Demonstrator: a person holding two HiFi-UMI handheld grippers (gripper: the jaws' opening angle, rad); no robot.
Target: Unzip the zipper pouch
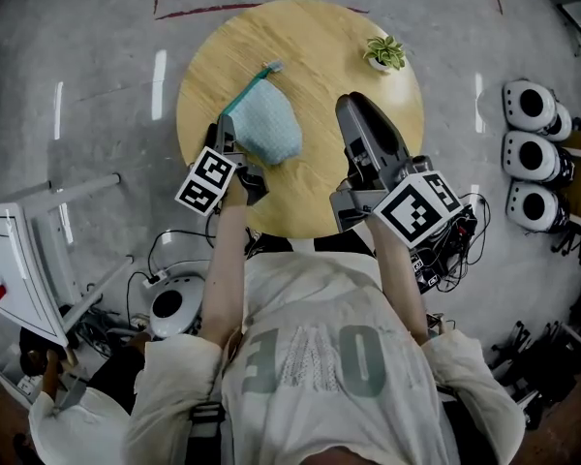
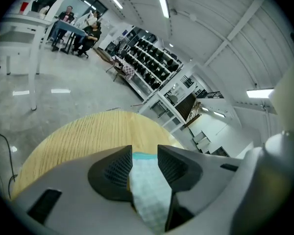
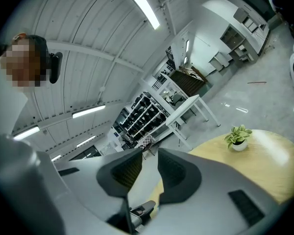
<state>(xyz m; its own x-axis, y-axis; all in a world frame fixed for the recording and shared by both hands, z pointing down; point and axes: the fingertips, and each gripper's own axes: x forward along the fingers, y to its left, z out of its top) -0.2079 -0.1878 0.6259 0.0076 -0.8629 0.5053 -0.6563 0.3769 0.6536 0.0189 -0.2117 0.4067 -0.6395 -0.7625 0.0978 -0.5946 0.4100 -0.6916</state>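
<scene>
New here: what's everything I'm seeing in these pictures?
table: one, light wood, round, centre.
zipper pouch: one, pale blue with teal edge, on the table's left part.
potted plant: one, green in a white pot, near the table's far right edge.
rounded devices: three, white with dark centres, on the floor at right.
left gripper: one, grey, jaws open around the pouch's edge.
right gripper: one, grey, jaws apart, empty, over the table's right side.

The left gripper [image 1: 229,129] and right gripper [image 1: 354,107] are grey moulded shells ending in black fingers [image 2: 175,168] with finely gridded pads [image 2: 119,169]. Behind the fingers, each carries a cube [image 1: 418,207] of black-and-white square markers. The person's shirt [image 1: 300,284] is cream and short-sleeved, with large grey letters [image 1: 315,361].
</scene>
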